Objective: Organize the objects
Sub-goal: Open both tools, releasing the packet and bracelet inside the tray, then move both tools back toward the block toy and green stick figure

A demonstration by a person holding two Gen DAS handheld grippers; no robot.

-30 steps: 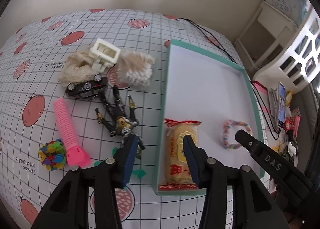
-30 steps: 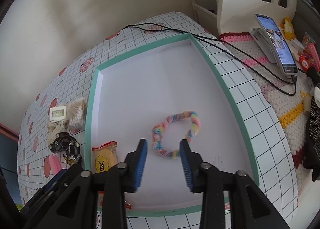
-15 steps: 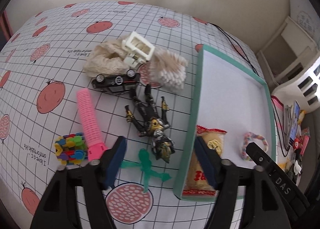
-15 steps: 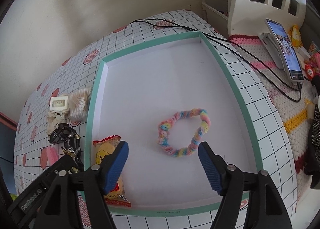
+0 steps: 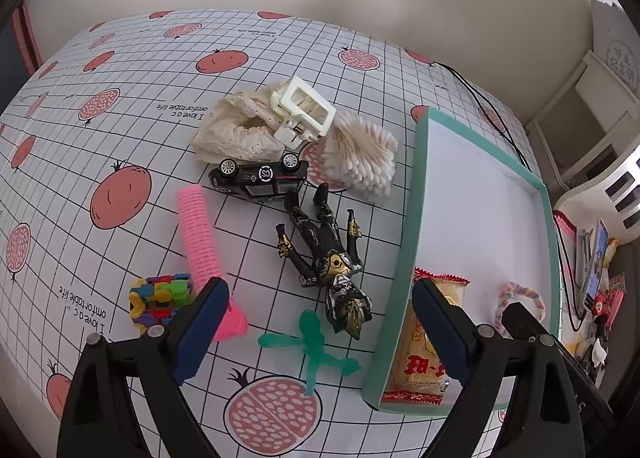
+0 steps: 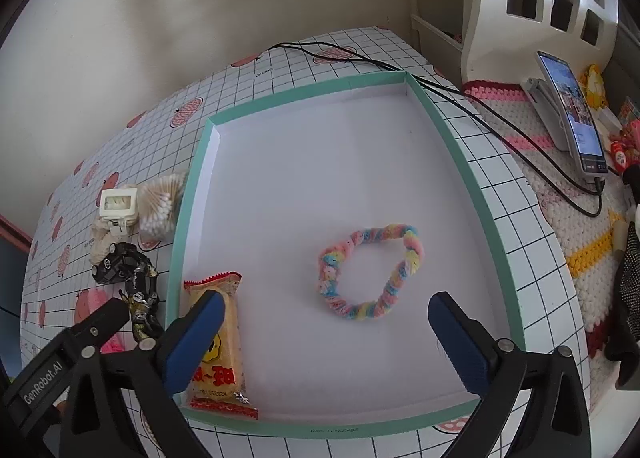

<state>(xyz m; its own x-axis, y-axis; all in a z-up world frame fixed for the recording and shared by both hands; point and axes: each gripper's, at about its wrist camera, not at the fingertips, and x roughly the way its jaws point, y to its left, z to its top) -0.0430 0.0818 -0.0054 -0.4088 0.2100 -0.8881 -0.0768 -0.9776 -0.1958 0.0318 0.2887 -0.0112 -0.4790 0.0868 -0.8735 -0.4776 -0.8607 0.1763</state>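
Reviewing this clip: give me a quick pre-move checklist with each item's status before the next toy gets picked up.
1. Left claw empty, jaws opening: ok.
2. Right claw empty, jaws opening: ok.
3. Snack packet lies inside the tray: ok.
4. Pastel ring lies inside the tray: ok.
5. Black figure and green propeller lie between the left claw's fingers, unobstructed: ok.
6. Table cleared of toys: not ok; car and pink tube remain.

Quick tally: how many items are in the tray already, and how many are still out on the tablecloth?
In the tray: 2 (snack packet, braided ring)
On the tablecloth: 8 (lace cloth, white clip, cotton swabs, toy car, action figure, pink roller, block cube, green propeller)
Total: 10
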